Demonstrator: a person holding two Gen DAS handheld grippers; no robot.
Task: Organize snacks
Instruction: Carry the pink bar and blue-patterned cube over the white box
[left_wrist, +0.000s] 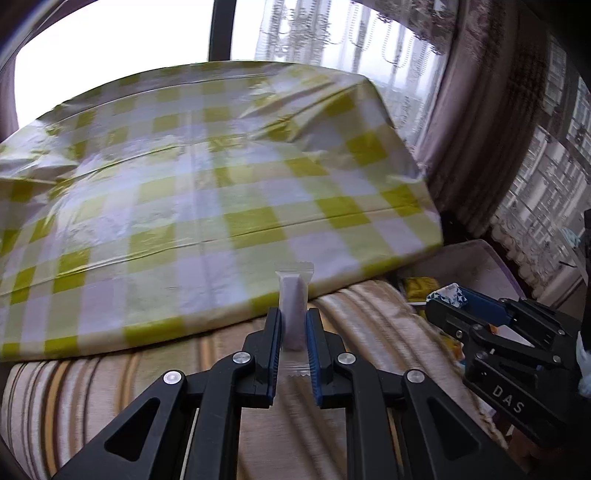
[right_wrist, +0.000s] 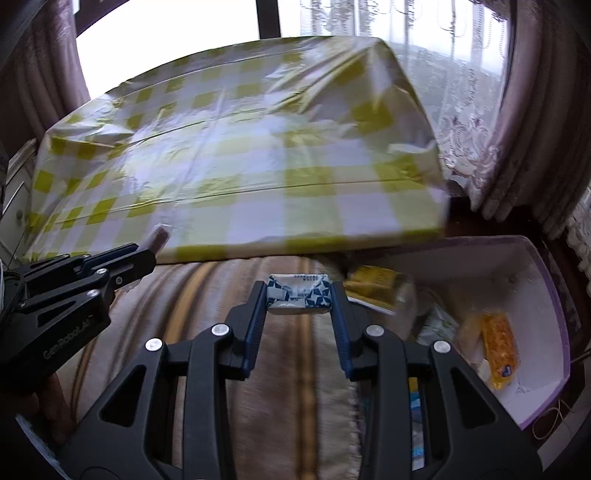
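Holding what?
— Left gripper (left_wrist: 291, 332) pinches the clear snack stick (left_wrist: 293, 306), pointing to 12 o'clock. Right gripper (right_wrist: 298, 295) squeezes the blue-white snack pack (right_wrist: 298, 293).
— Heavy?
— Both look light, crinkly, slippery. Grab each middle. The box (right_wrist: 532, 295) sits at 3 o'clock.

We hold our left black hand-held gripper (left_wrist: 293, 325) clamped on a clear-wrapped stick; our right black hand-held gripper (right_wrist: 298, 300), at its 3 o'clock, pinches a blue-white packet.
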